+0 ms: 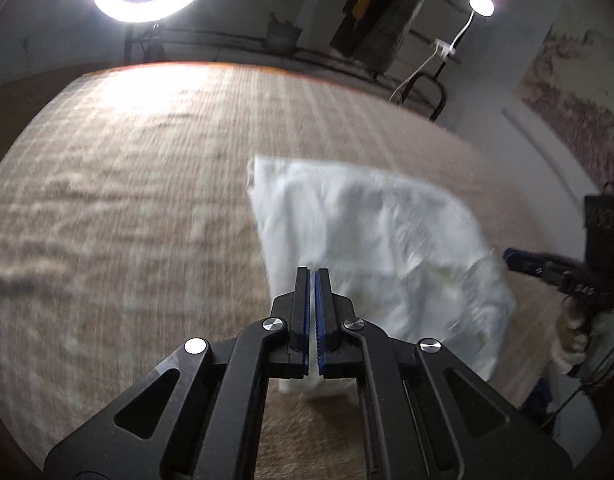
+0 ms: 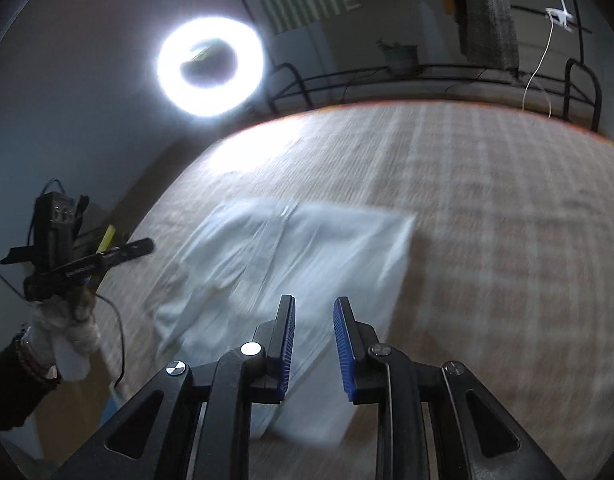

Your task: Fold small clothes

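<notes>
White garment [image 1: 371,248] lies flat, centre-right of left wrist view, on checked bedcover [image 1: 127,200]. Light, limp, wrinkles easily; pinch corners or hem. Left gripper [image 1: 312,274] closed, empty. Right gripper [image 2: 314,302] narrowly parted, empty above cloth.

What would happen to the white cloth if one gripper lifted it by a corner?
The white garment would probably droop and unfold, since it lies in soft wrinkled layers on the checked bedcover. It looks thin, so it is likely light. It probably would not slide far: the bedcover looks woven and rough.
</notes>
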`<action>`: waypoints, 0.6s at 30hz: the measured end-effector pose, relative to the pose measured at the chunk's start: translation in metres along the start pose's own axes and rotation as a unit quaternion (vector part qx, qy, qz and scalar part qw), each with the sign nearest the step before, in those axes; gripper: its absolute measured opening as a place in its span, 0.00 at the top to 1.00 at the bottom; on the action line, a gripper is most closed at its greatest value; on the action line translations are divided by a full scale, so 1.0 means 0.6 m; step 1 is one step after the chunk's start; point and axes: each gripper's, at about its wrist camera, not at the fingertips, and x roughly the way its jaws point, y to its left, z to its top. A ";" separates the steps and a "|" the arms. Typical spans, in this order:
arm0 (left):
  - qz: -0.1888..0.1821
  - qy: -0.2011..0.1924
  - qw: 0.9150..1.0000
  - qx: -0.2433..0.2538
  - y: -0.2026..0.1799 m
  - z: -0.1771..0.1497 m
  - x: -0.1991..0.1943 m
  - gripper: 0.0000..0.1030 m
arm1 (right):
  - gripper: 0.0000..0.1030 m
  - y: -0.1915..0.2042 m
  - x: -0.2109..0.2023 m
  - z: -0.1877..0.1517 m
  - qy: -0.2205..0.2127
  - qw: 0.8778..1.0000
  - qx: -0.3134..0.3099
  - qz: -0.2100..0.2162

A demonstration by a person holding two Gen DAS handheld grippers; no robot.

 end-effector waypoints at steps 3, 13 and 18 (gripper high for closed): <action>0.013 0.023 0.999 -0.023 0.021 -0.031 0.034 0.98 | 0.80 0.014 0.023 -0.028 0.022 1.000 -0.003 -0.014; 0.027 0.037 0.999 -0.017 0.045 -0.060 0.024 0.98 | 0.78 -0.019 0.043 -0.076 0.038 0.998 0.044 -0.016; -0.007 0.022 0.996 -0.086 0.077 -0.049 -0.011 0.92 | 0.66 -0.027 0.013 -0.063 0.034 0.999 0.041 -0.013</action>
